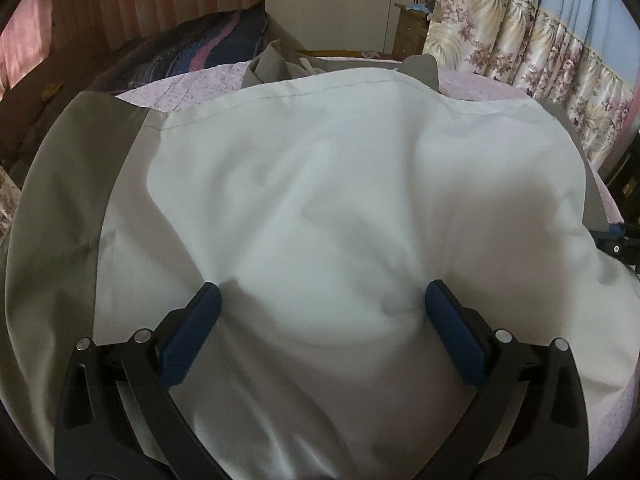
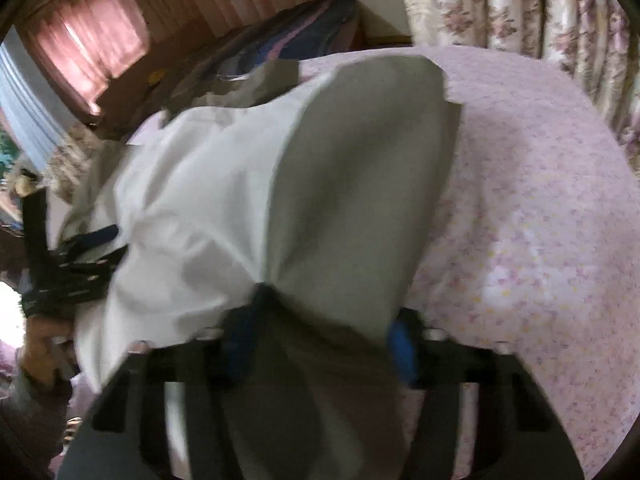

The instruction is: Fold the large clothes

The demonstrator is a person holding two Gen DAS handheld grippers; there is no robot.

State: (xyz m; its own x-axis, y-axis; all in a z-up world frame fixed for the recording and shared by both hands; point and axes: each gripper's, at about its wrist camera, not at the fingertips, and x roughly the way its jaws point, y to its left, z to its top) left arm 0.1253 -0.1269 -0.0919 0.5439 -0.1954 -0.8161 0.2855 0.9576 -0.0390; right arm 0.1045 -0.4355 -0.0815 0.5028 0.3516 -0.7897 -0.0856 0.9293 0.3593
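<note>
Here, my left gripper (image 1: 320, 300), jaws spread, straddles the white garment (image 1: 340, 184) stretching toward upper frame; right gripper (image 2: 320, 332)'s grip is unreadable under cloth.

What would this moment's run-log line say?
stage: mid-fold | garment: white and grey, on pink bedspread | left gripper: open, over white panel | right gripper: fabric between fingers, grip unclear

1. Was a bed (image 2: 540, 200) under a pink floral cover.
2. Bore a white-and-grey garment (image 1: 320, 200) spread across it.
3. Carried a dark striped blanket (image 1: 208, 48) at the far end.
</note>
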